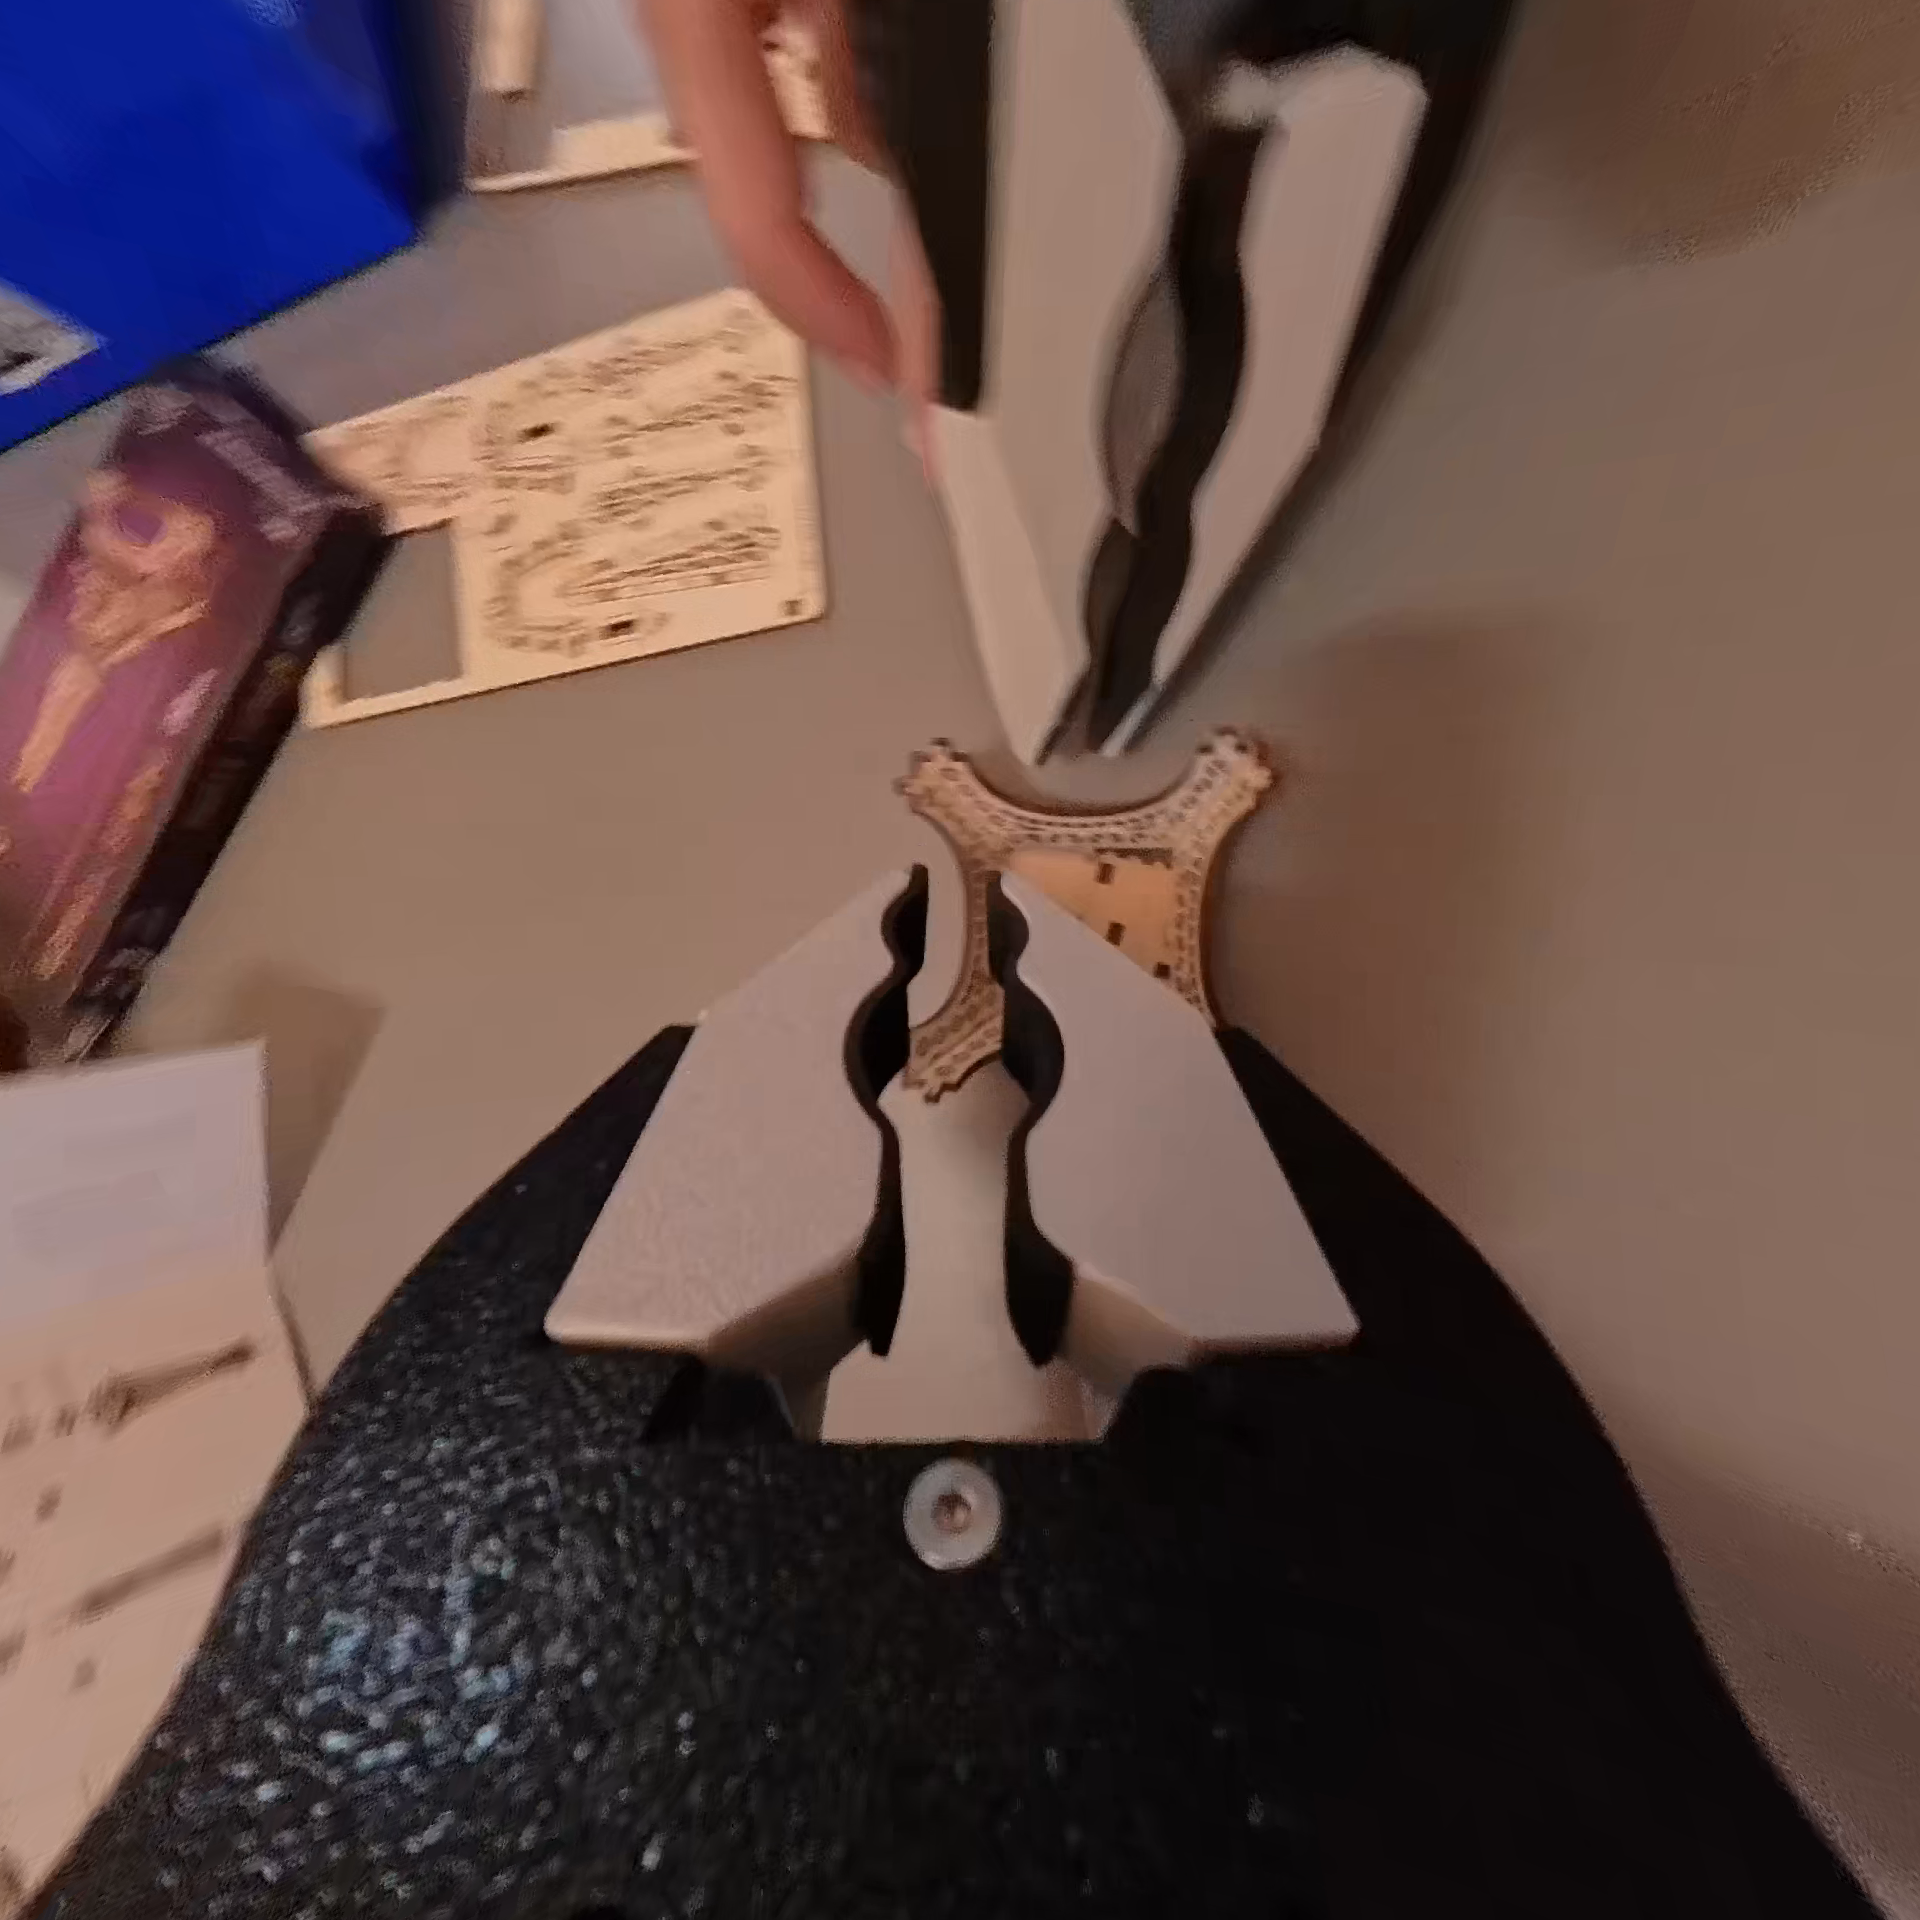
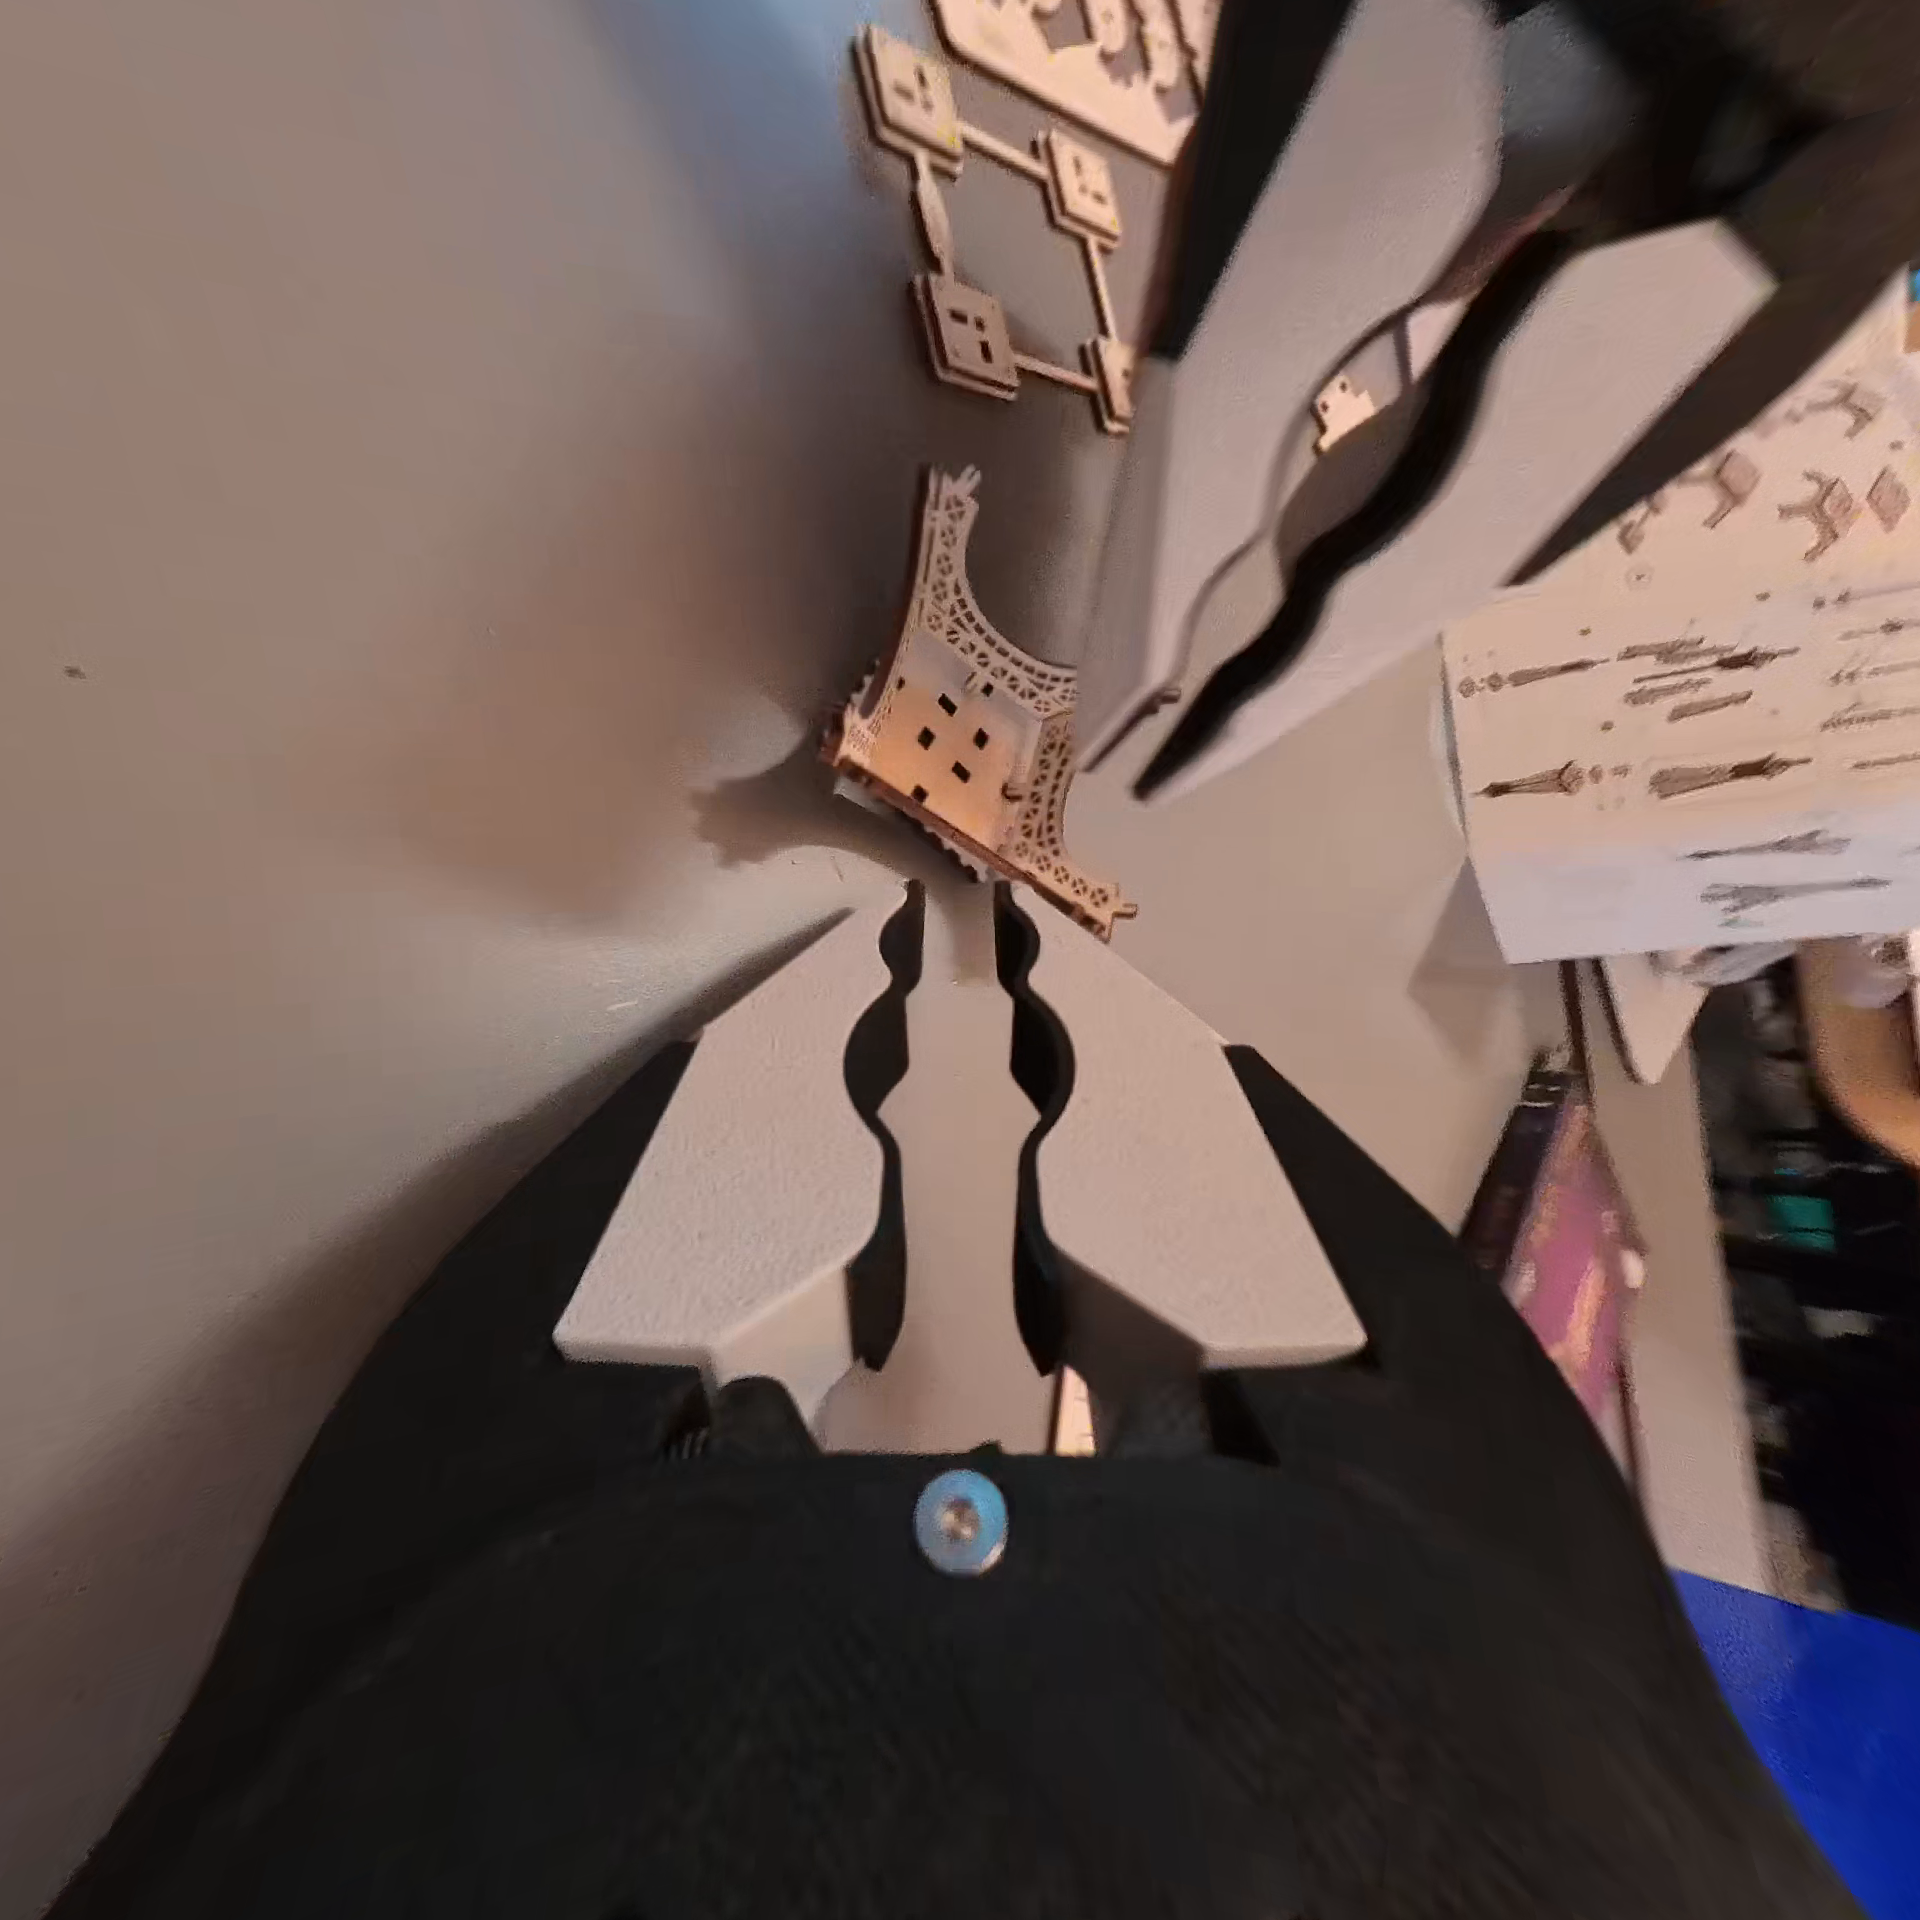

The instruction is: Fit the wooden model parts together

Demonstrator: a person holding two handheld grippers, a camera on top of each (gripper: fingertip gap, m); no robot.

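Note:
A pale wooden lattice tower section (image 1: 1122, 883) with a slotted square plate is held above the grey table (image 1: 1558, 727). My left gripper (image 1: 961, 914) is shut on one of its lattice legs, which runs between the fingers. My right gripper (image 2: 958, 896) comes from the far side in the left wrist view (image 1: 1081, 743). Its tips pinch the lower edge of the same section (image 2: 961, 738), the jaws a thin gap apart. The left gripper also shows at the upper right of the right wrist view (image 2: 1127, 764), beside the section. A person's hand (image 1: 810, 260) holds the right gripper.
A wooden sheet of cut parts (image 1: 623, 499), a purple box (image 1: 156, 675), a blue bin (image 1: 187, 156) and an instruction sheet (image 1: 125, 1351) lie to the left. A wooden base frame with square pads (image 2: 997, 239) lies beyond the section; another paper sheet (image 2: 1683, 758) lies at the right.

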